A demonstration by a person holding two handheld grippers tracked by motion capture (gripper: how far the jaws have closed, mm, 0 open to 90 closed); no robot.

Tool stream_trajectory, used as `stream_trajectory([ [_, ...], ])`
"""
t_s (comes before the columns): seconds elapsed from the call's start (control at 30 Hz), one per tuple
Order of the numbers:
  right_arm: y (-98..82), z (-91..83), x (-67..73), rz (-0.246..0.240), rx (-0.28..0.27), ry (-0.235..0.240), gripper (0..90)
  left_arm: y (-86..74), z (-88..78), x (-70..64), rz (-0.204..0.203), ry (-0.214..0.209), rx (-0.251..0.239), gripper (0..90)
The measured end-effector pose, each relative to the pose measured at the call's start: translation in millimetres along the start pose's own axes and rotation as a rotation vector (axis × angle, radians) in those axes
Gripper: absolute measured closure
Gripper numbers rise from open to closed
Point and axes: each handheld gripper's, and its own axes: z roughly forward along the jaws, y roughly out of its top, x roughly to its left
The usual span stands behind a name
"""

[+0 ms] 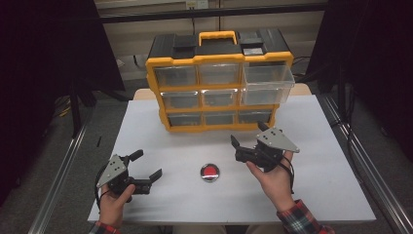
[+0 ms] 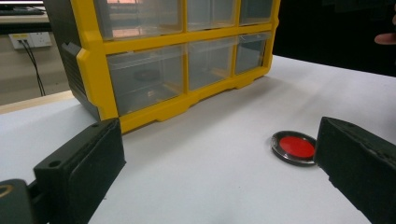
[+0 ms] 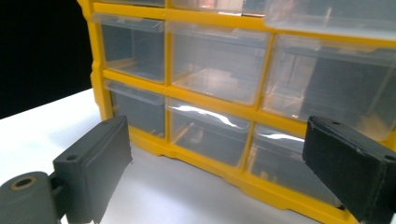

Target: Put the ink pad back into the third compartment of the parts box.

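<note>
With the top right drawer [image 1: 267, 78] pulled out, the red disc [image 1: 210, 172] lay untouched between the spread, empty left gripper [image 1: 146, 165] and right gripper [image 1: 249, 138].

high view: above my near edge of the table [image 1: 146, 122], facing forward and down | left gripper view: low, along my jaws toward the organizer [image 2: 154, 70] and red disc [image 2: 295, 147] | right gripper view: close to the drawer fronts | shared: organizer front.
</note>
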Motion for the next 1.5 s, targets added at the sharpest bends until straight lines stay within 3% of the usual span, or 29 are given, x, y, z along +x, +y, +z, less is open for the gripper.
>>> stream_trajectory([
  [0.17,-7.4,6.5,4.7,0.022,0.015,0.046,6.9,-0.1,1.2,-1.3,-0.015,-0.004,-0.010,1.9],
  [0.47,-21.3,16.5,15.9,-0.003,0.058,0.115,6.8,-0.2,1.0,-1.1,-0.012,-0.004,-0.006,2.0],
  [0.77,-33.4,24.4,24.7,-0.028,0.093,0.156,6.7,0.0,0.9,-1.3,-0.011,-0.002,-0.008,2.0],
  [1.5,-57.0,39.7,33.6,-0.020,0.157,0.260,6.2,0.0,0.8,-1.3,-0.011,-0.001,-0.006,1.9],
])
